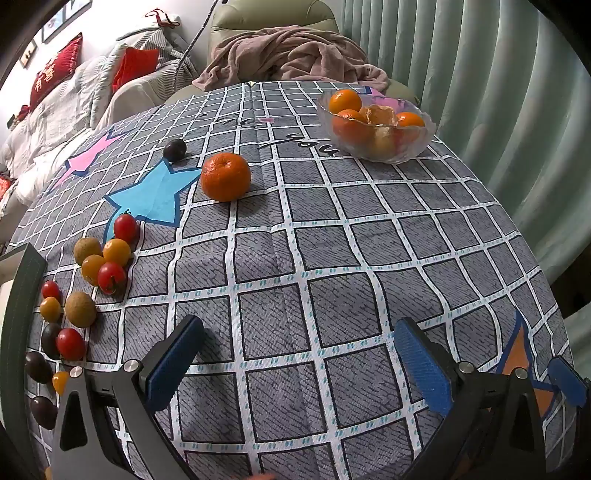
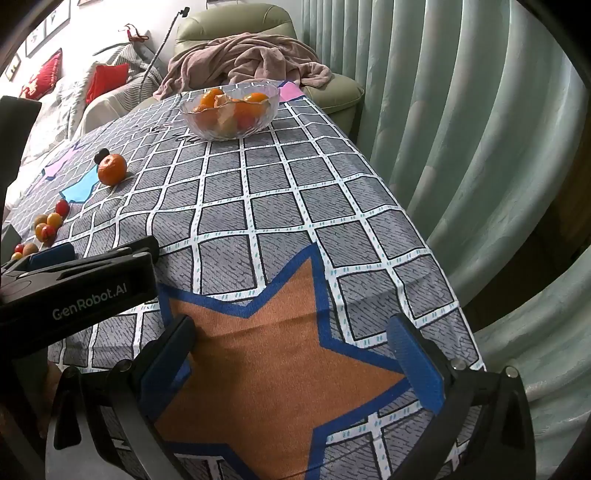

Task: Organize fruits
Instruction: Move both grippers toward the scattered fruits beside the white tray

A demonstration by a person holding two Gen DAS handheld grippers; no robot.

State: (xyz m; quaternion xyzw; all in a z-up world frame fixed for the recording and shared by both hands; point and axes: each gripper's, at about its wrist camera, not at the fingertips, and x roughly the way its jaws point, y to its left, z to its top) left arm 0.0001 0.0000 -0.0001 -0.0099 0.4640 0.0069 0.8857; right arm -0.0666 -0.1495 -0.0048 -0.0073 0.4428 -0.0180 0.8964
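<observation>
A loose orange [image 1: 225, 177] lies on the checked tablecloth [image 1: 332, 258], with a dark plum [image 1: 174, 150] just behind it. Several cherry tomatoes [image 1: 125, 228], yellow and red, and small brown fruits [image 1: 80, 309] are scattered at the left edge. A glass bowl [image 1: 402, 147] at the far right holds oranges [image 1: 345, 101] and other fruit. My left gripper [image 1: 299, 354] stands open over bare cloth, nothing between its fingers. In the right wrist view the bowl [image 2: 207, 127] is far ahead, the orange [image 2: 112, 168] at left. My right gripper [image 2: 295, 350] is open above an orange star, empty.
A green armchair [image 1: 273, 22] draped with a pink blanket [image 1: 295, 59] stands behind the table. A sofa with red cushions [image 1: 135, 64] is at the left; pale green curtains [image 1: 480, 92] hang close along the table's right edge. The left gripper's body [image 2: 74, 288] shows in the right wrist view.
</observation>
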